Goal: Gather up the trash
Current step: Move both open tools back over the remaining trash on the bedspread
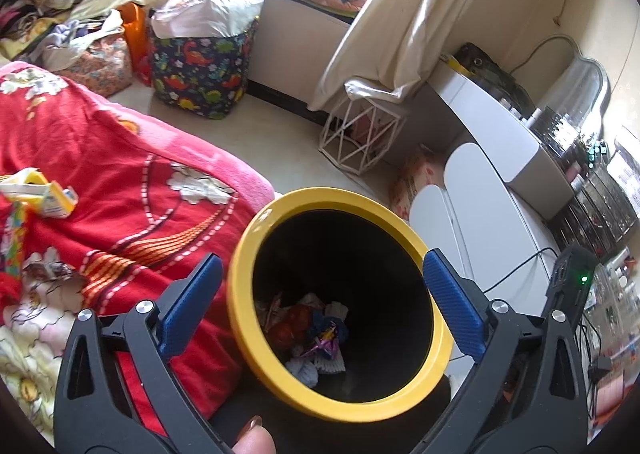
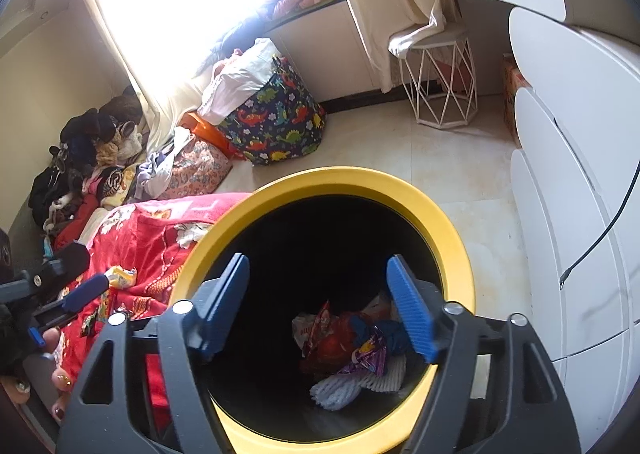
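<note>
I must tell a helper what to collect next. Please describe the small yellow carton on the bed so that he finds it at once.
Start at the bed with the red floral blanket, left of the yellow-rimmed trash bin. The crushed yellow carton lies on top of the blanket, away from the bin. It is yellow and white, unlike the colourful wrappers beside it.

At ten o'clock we saw a red floral blanket [image 1: 120, 189]; at twelve, a dinosaur-print bag [image 1: 200, 69]; at one, a white wire stool [image 1: 360, 133].
</note>
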The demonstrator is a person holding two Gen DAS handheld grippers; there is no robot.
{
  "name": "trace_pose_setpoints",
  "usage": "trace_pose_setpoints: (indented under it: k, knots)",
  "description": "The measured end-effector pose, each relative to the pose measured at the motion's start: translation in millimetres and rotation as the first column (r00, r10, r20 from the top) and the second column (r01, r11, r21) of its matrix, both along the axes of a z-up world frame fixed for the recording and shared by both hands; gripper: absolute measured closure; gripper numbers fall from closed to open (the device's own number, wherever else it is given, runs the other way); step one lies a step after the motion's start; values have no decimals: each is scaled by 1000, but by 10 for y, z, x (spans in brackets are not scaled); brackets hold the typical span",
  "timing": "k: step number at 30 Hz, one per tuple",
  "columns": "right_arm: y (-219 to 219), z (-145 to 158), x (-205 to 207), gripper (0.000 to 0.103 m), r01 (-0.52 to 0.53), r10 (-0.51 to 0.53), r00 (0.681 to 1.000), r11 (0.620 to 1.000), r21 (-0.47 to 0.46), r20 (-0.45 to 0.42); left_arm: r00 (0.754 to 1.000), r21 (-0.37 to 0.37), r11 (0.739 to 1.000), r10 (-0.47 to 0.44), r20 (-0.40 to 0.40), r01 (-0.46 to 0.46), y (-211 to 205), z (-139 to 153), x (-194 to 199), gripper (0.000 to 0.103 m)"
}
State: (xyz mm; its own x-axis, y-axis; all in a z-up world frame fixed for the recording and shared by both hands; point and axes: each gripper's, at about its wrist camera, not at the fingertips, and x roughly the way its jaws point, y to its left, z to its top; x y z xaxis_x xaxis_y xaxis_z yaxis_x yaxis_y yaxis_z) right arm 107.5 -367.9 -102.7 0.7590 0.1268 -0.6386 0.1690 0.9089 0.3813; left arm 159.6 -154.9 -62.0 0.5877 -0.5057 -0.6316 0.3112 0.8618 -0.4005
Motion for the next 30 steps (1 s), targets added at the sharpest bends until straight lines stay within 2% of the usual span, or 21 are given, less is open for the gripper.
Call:
trace_pose_setpoints:
  k: [7,16,30]
  knots:
    - [89,111,-13,23,-6,7,999,1000,-29,37,998,20,998,50,41,-51,209,85,-121,11]
    - [324,221,6,22,-59,62,996,997,-53,62,987,68,990,119,112,-127,507,219,-224,11]
    - [880,409,21,22,-201,212,972,974,-109,103,960,50,969,233,152,-243,1077,346,-277,11]
